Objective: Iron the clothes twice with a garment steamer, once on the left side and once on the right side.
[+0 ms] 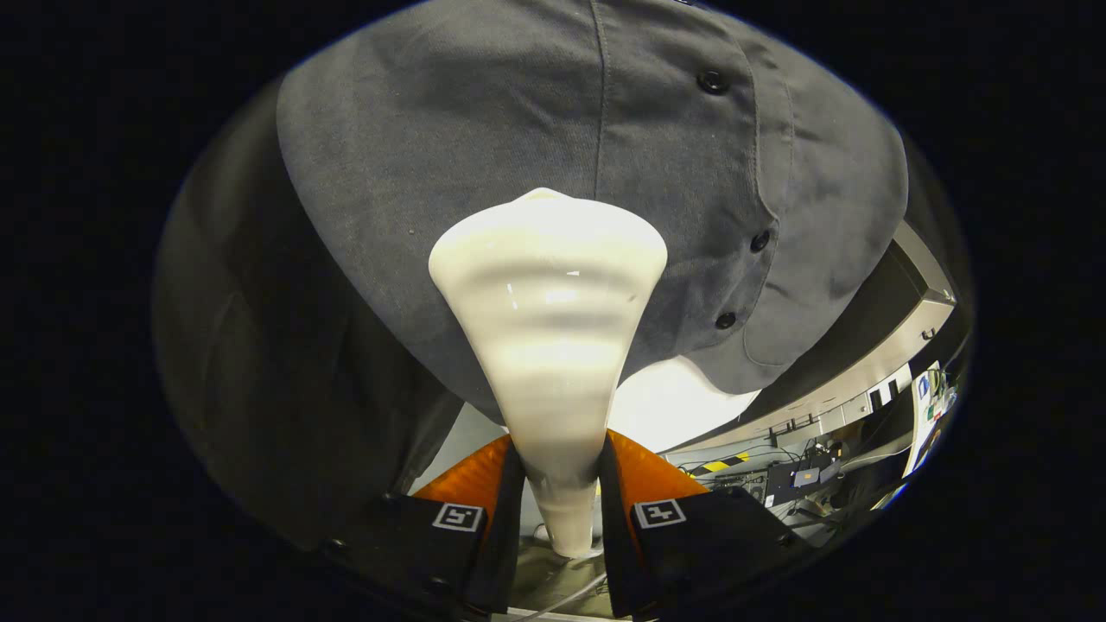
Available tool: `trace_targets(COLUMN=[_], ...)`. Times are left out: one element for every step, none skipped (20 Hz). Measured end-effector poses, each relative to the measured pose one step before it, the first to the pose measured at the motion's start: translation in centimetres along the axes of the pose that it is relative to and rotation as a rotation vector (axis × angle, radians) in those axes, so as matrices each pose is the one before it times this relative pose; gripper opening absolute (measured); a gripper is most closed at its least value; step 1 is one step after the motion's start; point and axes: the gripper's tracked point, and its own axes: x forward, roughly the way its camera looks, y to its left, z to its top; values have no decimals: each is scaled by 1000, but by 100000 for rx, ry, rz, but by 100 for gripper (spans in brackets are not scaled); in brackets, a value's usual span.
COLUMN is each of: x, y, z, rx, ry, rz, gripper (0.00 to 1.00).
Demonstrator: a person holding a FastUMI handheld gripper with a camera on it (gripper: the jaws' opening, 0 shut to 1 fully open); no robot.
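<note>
A white cone-shaped garment steamer head (549,345) stands between my fingers, its narrow handle clamped by both of them, so my gripper (560,484) is shut on it. Its wide mouth points at a hanging grey button-up shirt (484,147), pressed against or very close to the cloth just left of the button placket. Three dark buttons (712,82) run down the placket to the right of the steamer head. The shirt's lower hem (734,376) curves just beyond the head on the right.
A grey sleeve or side of the shirt (259,363) hangs to the left of the fingers. Beyond the hem, a bright white surface (665,406) and a cluttered desk with cables and devices (804,475) lie to the right.
</note>
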Motion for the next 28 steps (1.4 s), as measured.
trace_targets(x=[-130,-164,-277,-383,-395,-504,-577,-613,-723,-863,-771,-779,-822,-629,-598,-627,-652,-765,-496,-444,-449,-437,-532,-472,-591,-455,-290,-476], y=[-69,118,-54,-28,-59,-78,-104,-265,-202,-227,-257,-428,-541,-882,-897,-878,-739,-846,-845,-770,-899,-756,-696,-794,-683,-859,-768,-474], z=[15,-22,147,159,243,309,372,377,467,461,487,444,420,289,429,364,445,470,443,537,518,722,611,712,845,729,892,926], rx=[407,293,382,294,254,260,500,540,557,775,805,899,1078,1200,1453,1529,1574,1557,1433,1352,1198,1151,1119,732,497,472,476,357], ry=[-10,-227,-499,-530,-741,-853,-1015,-1115,-1300,-1578,-1530,-1484,-1432,-1400,-1506,-1569,-1682,-1666,-1462,-1335,-1194,-1395,-1370,-1461,-1568,-1765,-1590,-1488], rz=[178,259,300,182,245,233,116,29,-47,-183,-218,-234,-354,-458,-585,-774,-971,-1149,-1010,-777,-728,-802,-774,-548,-501,-510,-513,-373], gripper=[50,49,49,49,49,49,49,49,49,50,50,49,49,49,49,49,49,49,49,49,49,49,49,49,49,49,49,49])
